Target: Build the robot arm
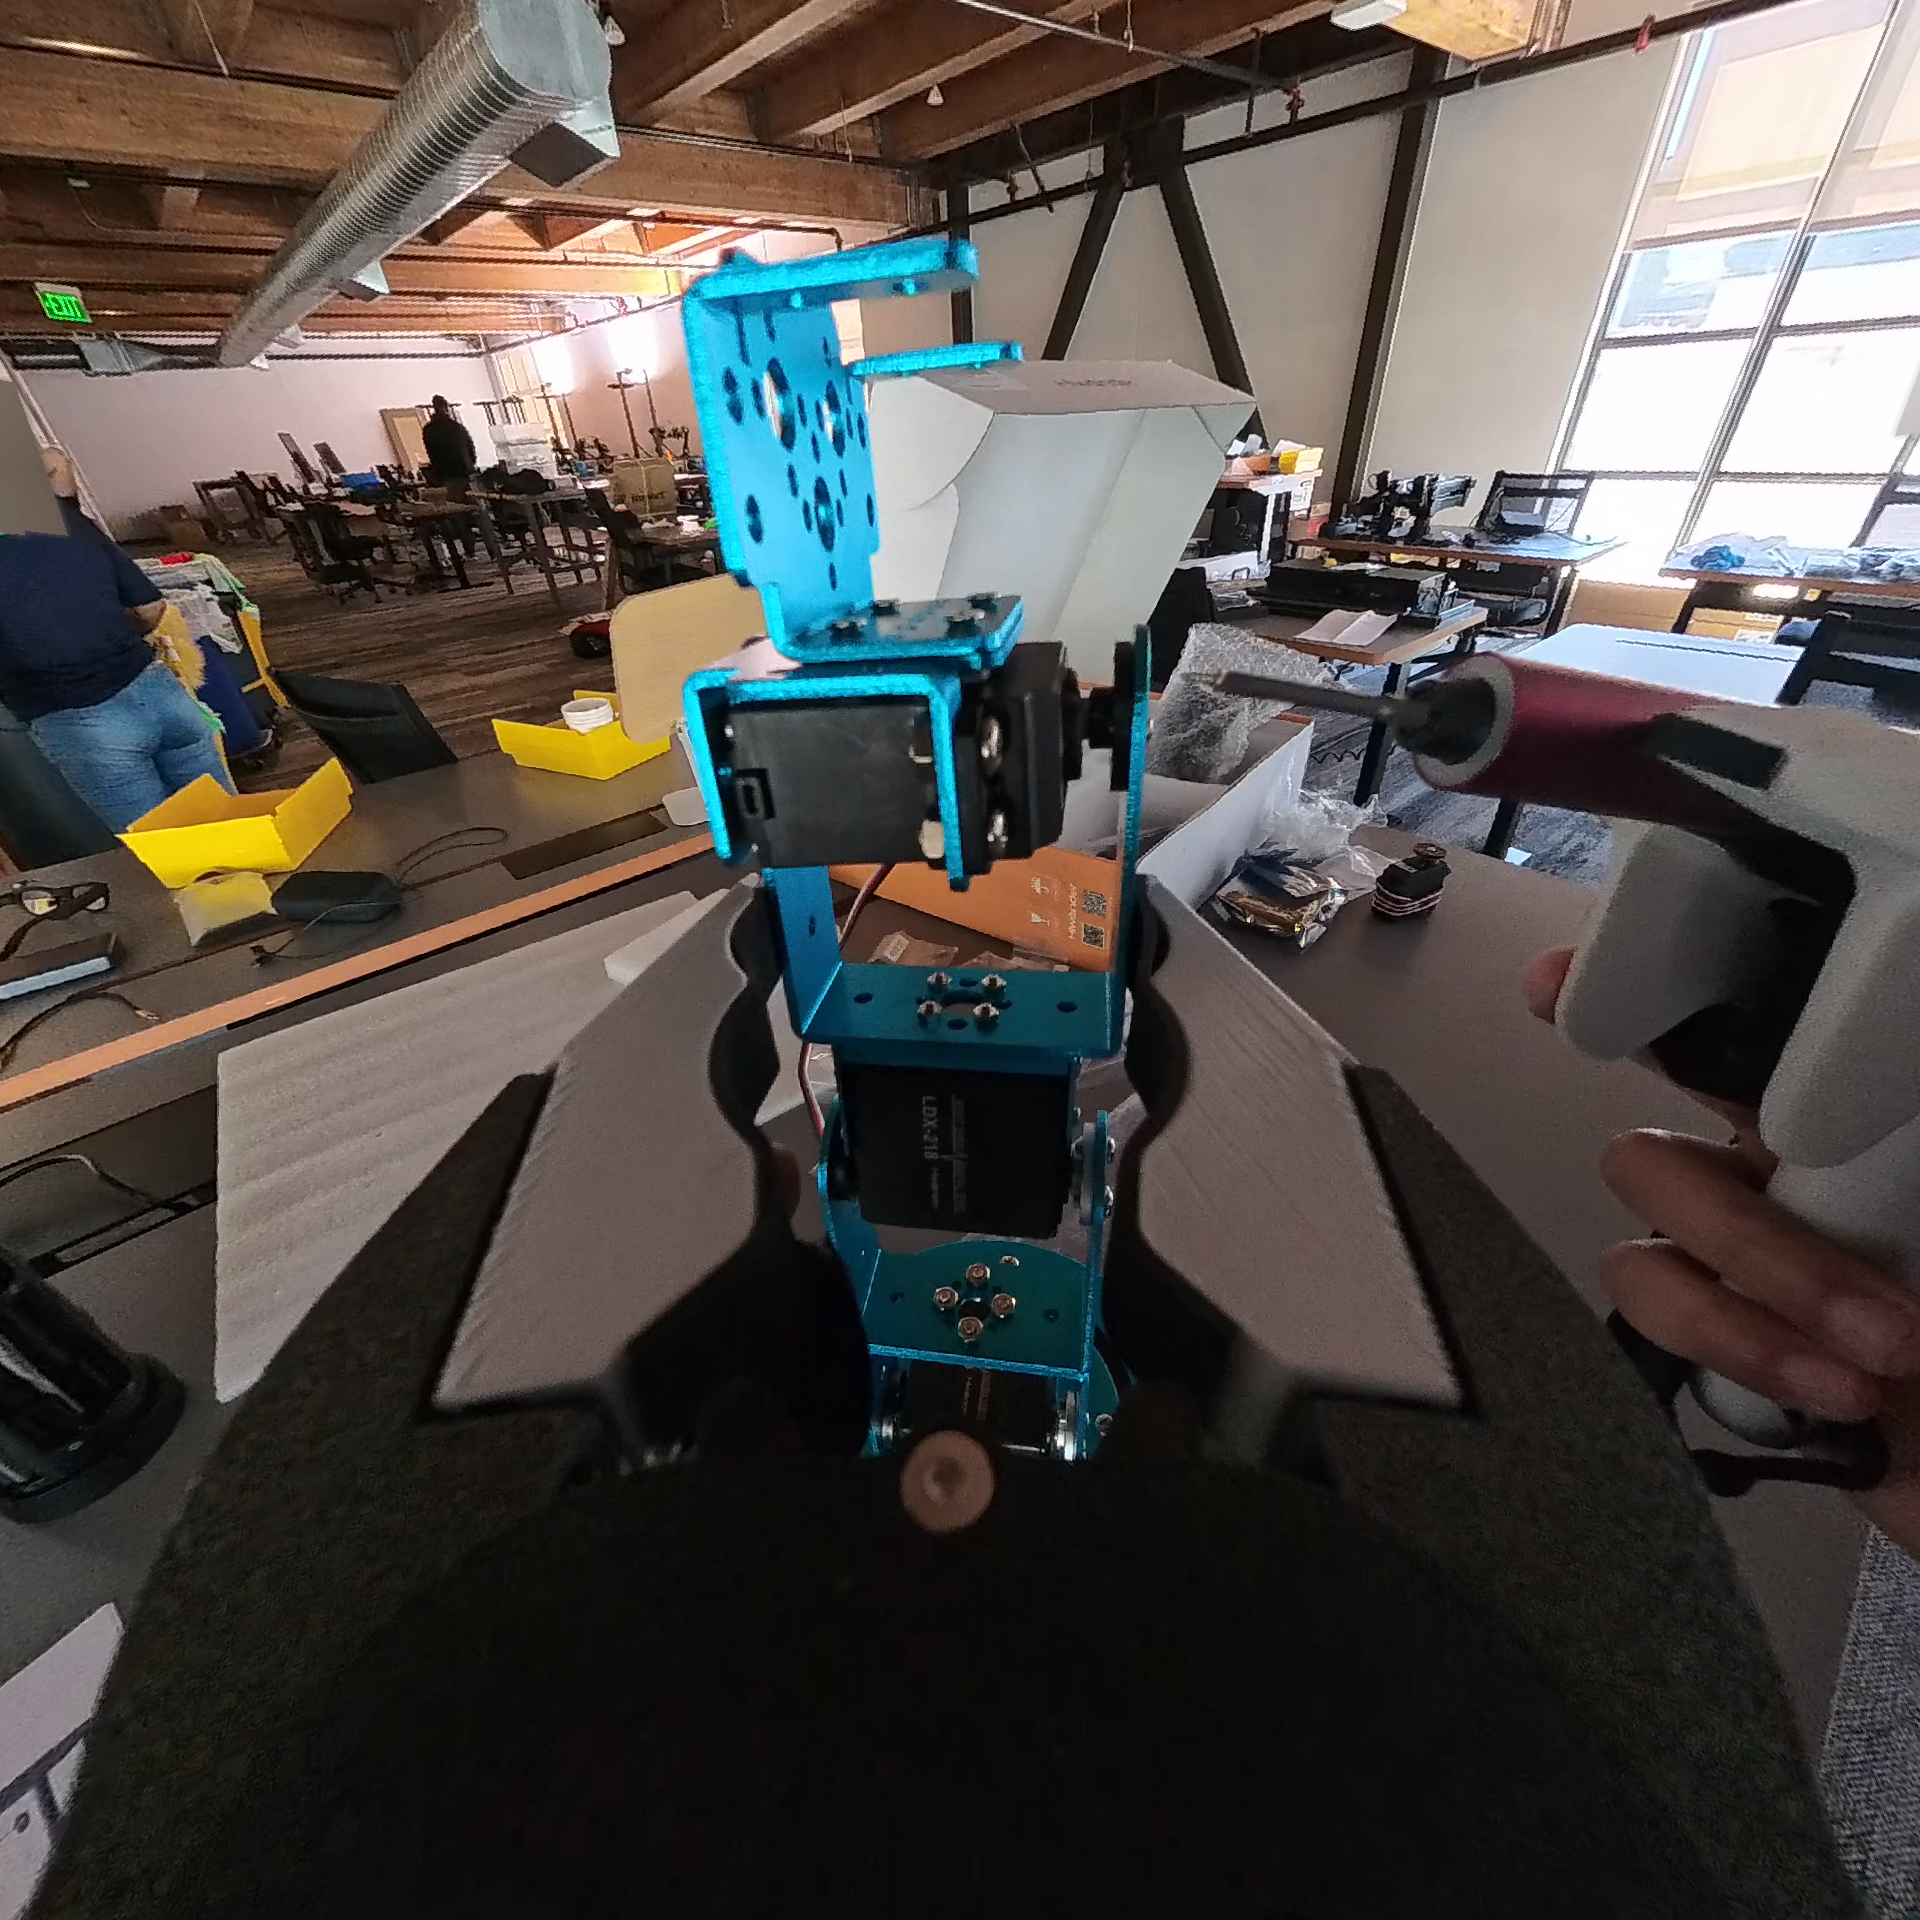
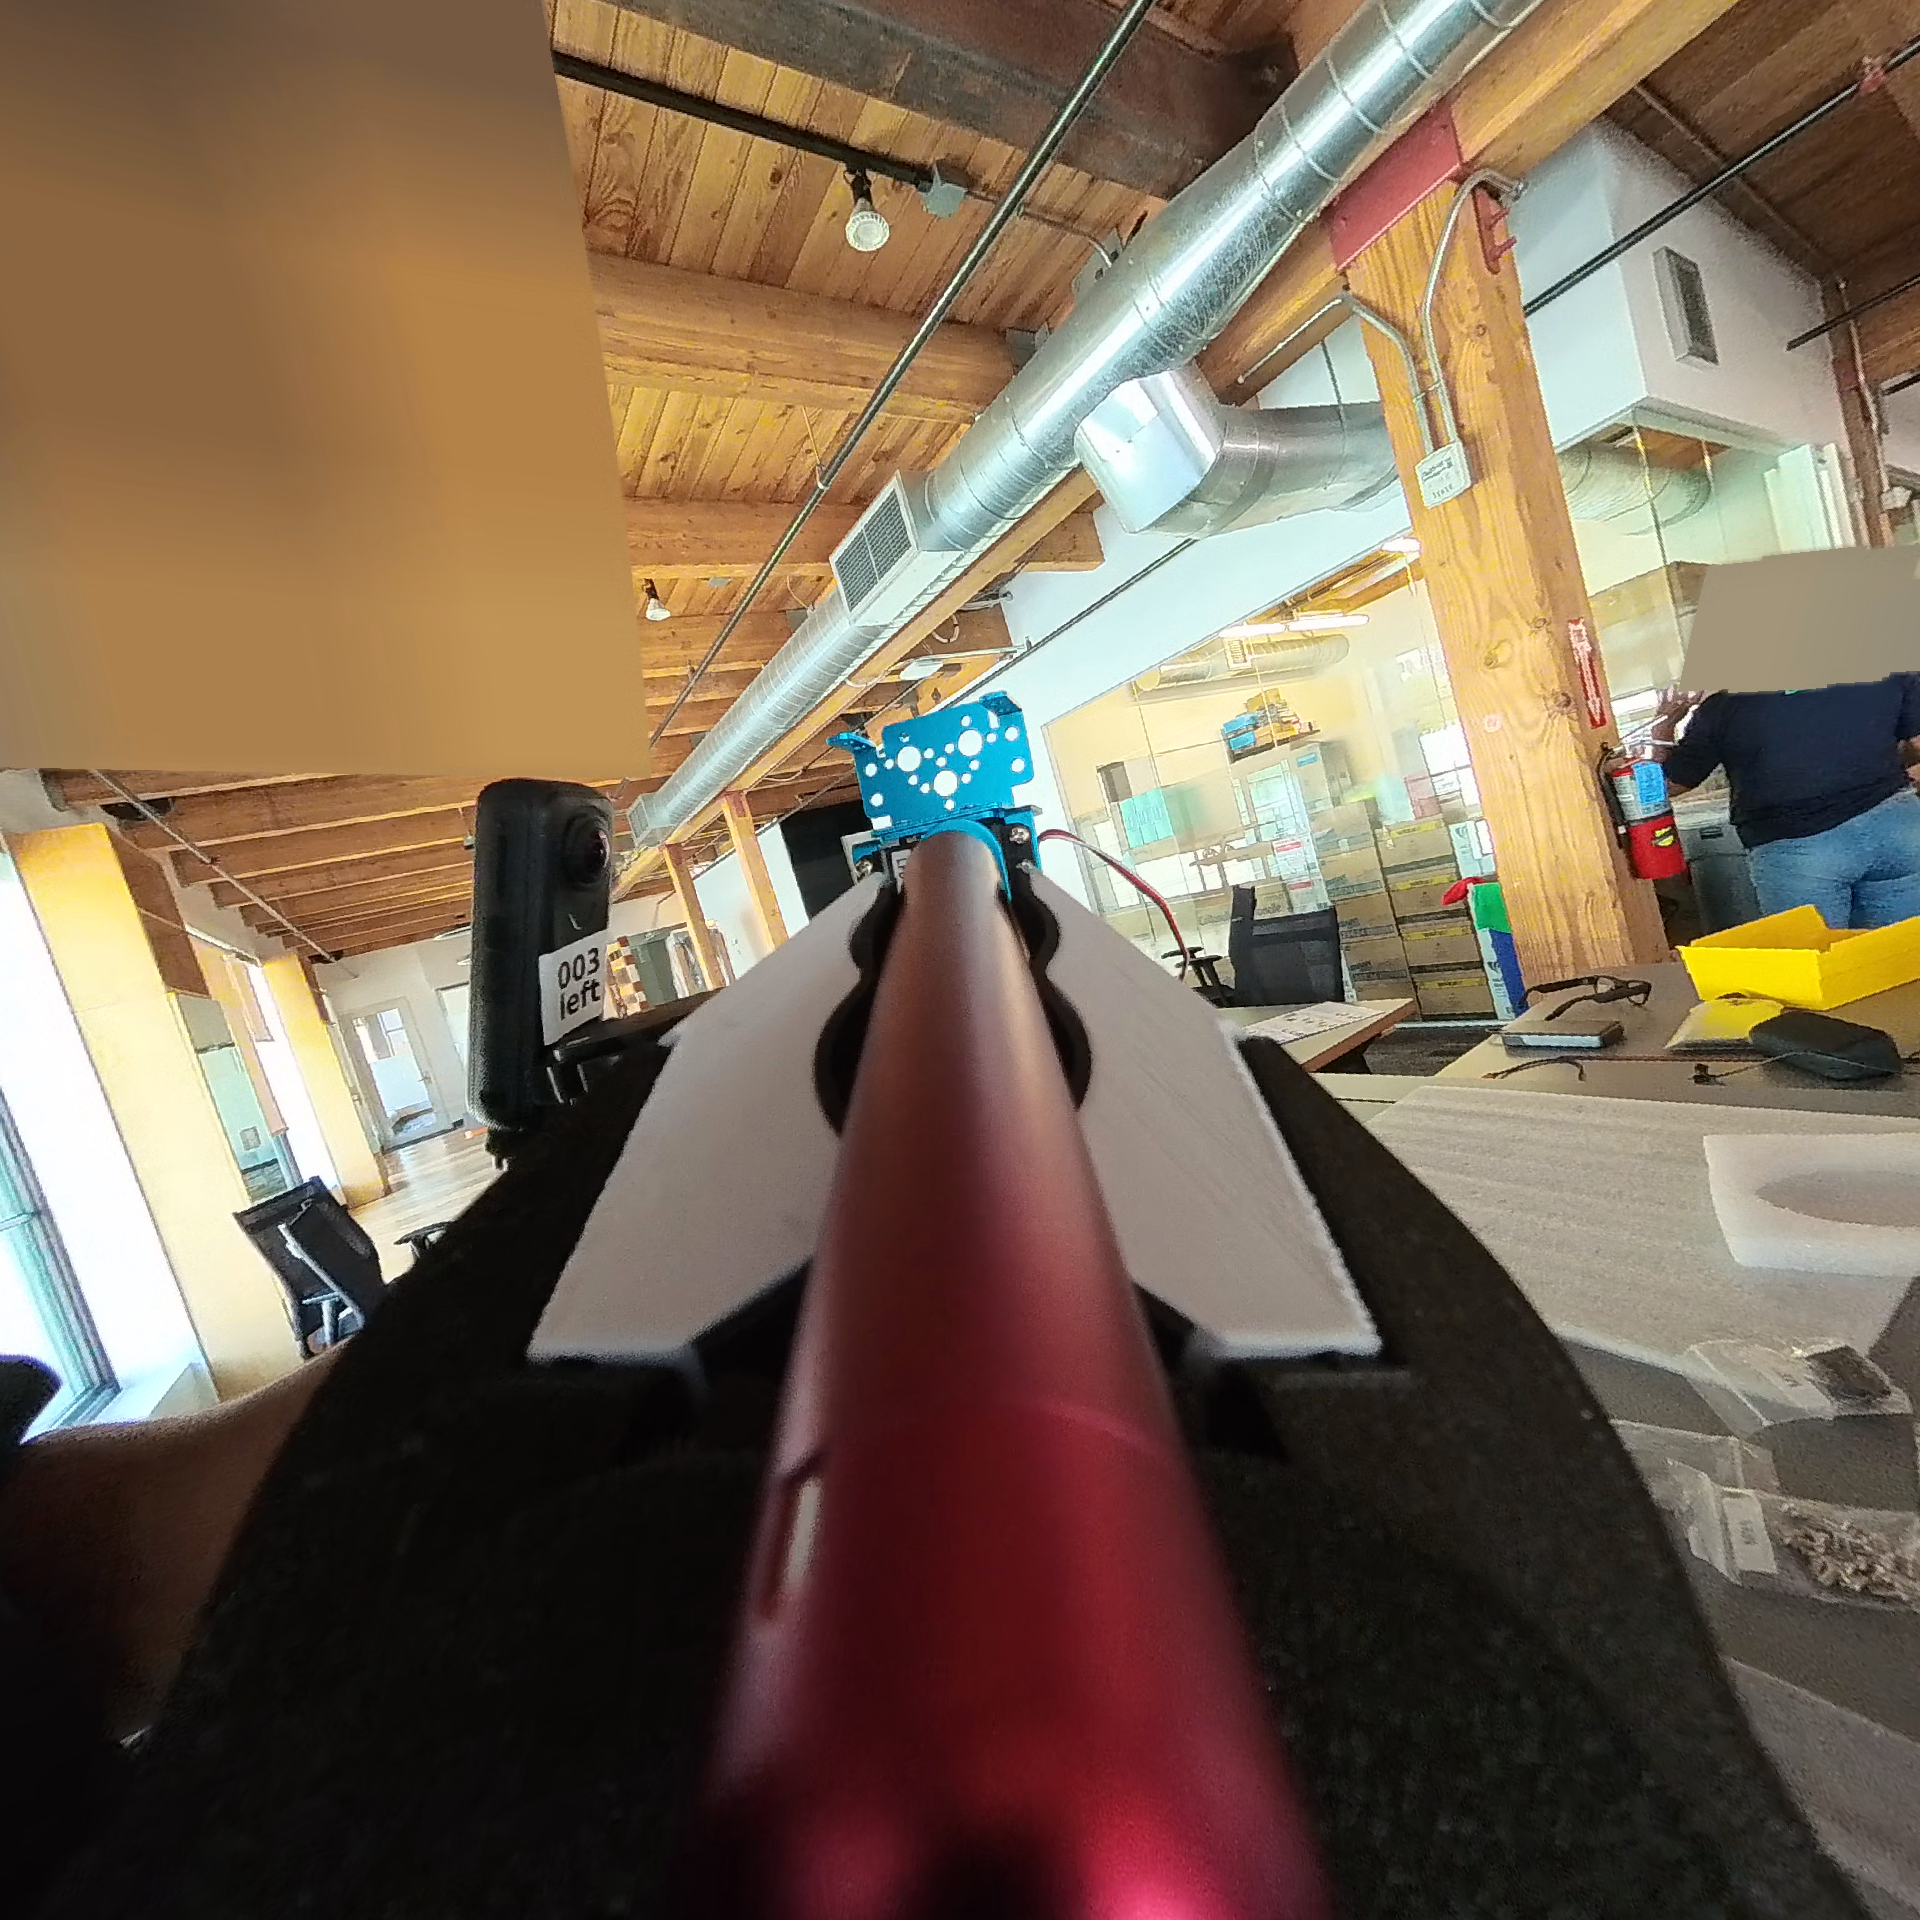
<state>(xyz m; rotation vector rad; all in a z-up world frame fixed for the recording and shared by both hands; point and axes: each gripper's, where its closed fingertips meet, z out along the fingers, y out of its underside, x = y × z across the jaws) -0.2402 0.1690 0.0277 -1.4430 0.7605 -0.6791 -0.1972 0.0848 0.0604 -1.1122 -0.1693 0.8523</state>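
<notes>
- Grey table (image 1: 1455, 997) spreads behind everything, a yellow tray (image 1: 244, 826) sitting out at nine o'clock.
- Left gripper (image 1: 951, 1049) is clenched around the blue bracket-and-servo assembly (image 1: 894, 769), standing it upright, dead centre.
- Right gripper (image 2: 951, 997) has its jaws clamped on a red screwdriver (image 2: 935, 1351), pointed straight at twelve.
- Its dark bit (image 1: 1304, 694) comes in from three o'clock, tip right by the blue side plate.
</notes>
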